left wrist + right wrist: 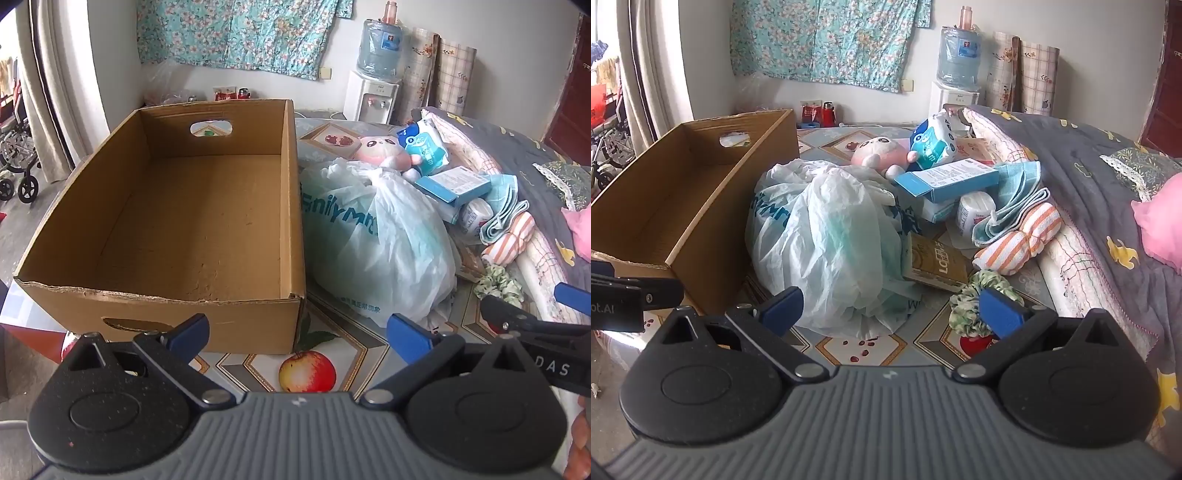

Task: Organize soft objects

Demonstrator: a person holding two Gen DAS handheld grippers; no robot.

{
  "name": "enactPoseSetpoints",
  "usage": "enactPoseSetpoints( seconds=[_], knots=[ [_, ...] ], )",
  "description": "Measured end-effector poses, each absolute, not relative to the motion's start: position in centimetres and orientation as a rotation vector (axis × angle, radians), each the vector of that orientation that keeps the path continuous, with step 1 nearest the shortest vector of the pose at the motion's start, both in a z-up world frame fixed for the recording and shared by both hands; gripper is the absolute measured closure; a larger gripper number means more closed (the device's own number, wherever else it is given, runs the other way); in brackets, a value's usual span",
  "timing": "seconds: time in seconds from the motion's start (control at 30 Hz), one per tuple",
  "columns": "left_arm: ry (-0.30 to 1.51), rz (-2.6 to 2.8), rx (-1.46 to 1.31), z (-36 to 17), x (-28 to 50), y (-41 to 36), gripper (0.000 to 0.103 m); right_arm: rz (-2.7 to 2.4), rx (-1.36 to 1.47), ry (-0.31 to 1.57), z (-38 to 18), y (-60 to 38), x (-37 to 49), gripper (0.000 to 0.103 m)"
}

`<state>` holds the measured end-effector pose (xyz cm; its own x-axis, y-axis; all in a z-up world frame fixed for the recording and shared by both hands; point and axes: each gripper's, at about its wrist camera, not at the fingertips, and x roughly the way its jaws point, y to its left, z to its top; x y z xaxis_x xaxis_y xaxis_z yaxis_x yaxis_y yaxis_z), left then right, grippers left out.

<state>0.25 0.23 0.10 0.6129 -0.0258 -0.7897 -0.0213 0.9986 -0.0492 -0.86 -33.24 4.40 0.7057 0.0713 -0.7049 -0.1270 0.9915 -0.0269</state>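
An empty brown cardboard box [192,206] stands on the patterned table; it also shows at the left of the right wrist view [683,192]. To its right lies a stuffed white plastic bag [373,240] [827,236]. Behind it are a pink plush toy [384,149] [879,151], a folded blue towel [502,210] [1015,206], an orange-striped cloth [509,240] [1023,240] and a green scrunchie [498,282] [971,302]. My left gripper [297,332] is open and empty before the box's near right corner. My right gripper [890,308] is open and empty, low before the bag and scrunchie.
A blue carton [945,181], a wipes pack [934,144], a white tissue roll [975,212] and a brown booklet [934,264] lie among the soft things. A rolled quilt [1108,206] runs along the right. A water dispenser [956,74] stands at the back wall.
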Motion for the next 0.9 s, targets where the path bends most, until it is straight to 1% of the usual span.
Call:
enactPoseSetpoints(
  seconds=[0.9],
  knots=[
    [0.918,0.003,-0.058,-0.22,0.62,0.2,0.0,0.113,-0.07,0.772,4.34,-32.88,-0.68,0.001]
  ],
)
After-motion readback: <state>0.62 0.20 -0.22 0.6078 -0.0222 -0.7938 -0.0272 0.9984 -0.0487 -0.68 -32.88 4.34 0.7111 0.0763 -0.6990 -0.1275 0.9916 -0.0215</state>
